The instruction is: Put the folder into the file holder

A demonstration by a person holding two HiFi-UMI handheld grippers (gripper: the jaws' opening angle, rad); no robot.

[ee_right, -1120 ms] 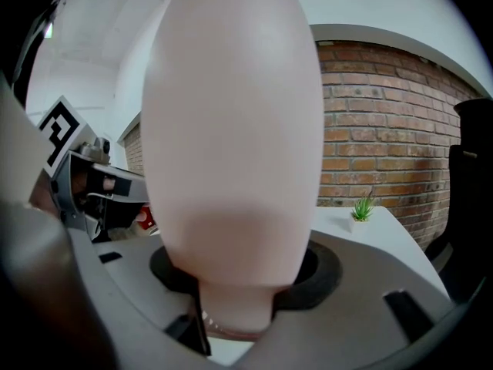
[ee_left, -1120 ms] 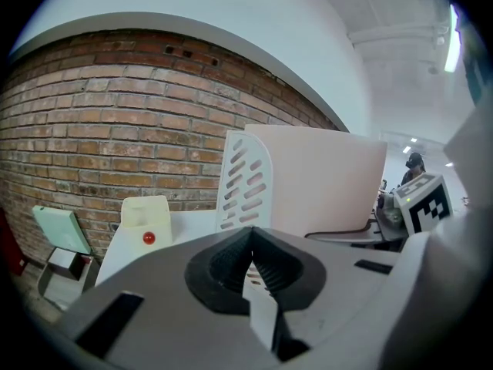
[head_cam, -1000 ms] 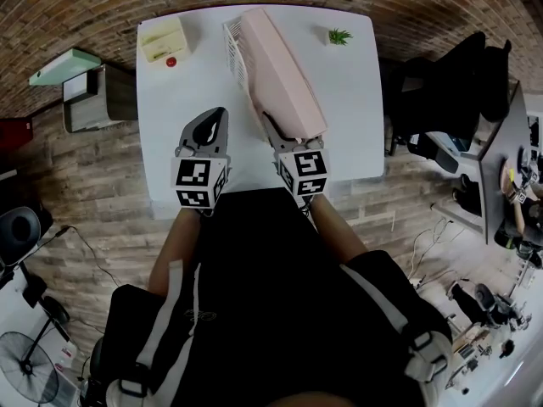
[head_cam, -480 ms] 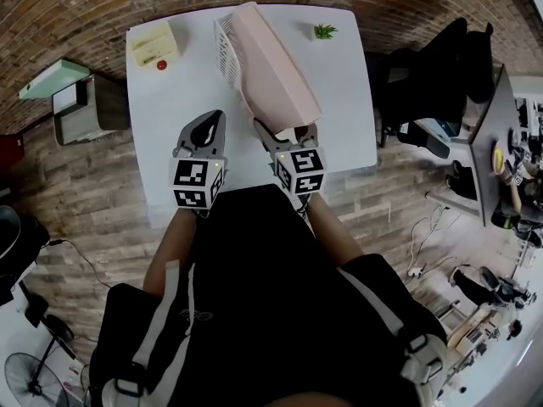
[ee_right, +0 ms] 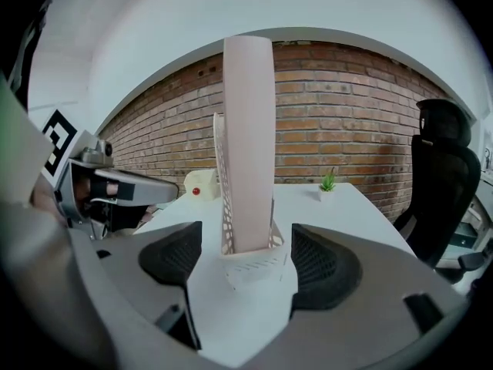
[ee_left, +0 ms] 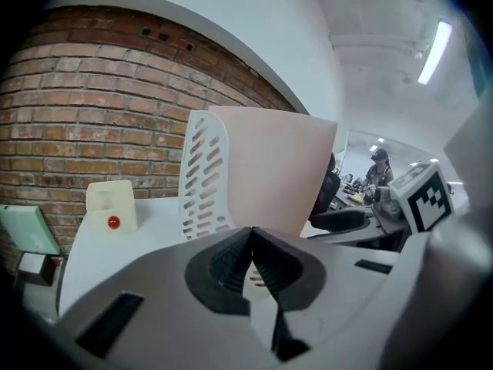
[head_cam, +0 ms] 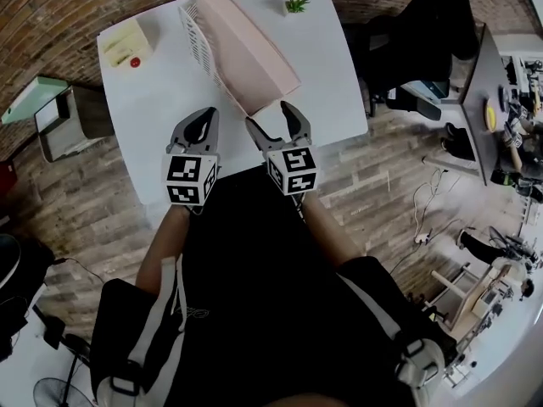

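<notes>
Below the brick wall (ee_right: 347,114), your white bench (head_cam: 339,75) carries the file holder (head_cam: 193,32), with the pink folder (head_cam: 246,53) standing in it, its length running away from you. Your right gripper (head_cam: 273,124) is nearer, jaws spread and empty, just short of the folder's near edge. Your left gripper (head_cam: 197,125) is clenched on nothing.

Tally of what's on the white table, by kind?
pink folder, standing in the holder: 1
white file holder: 1
small potted plant: 1
pale box with a red button: 1
Total on the table: 4
</notes>
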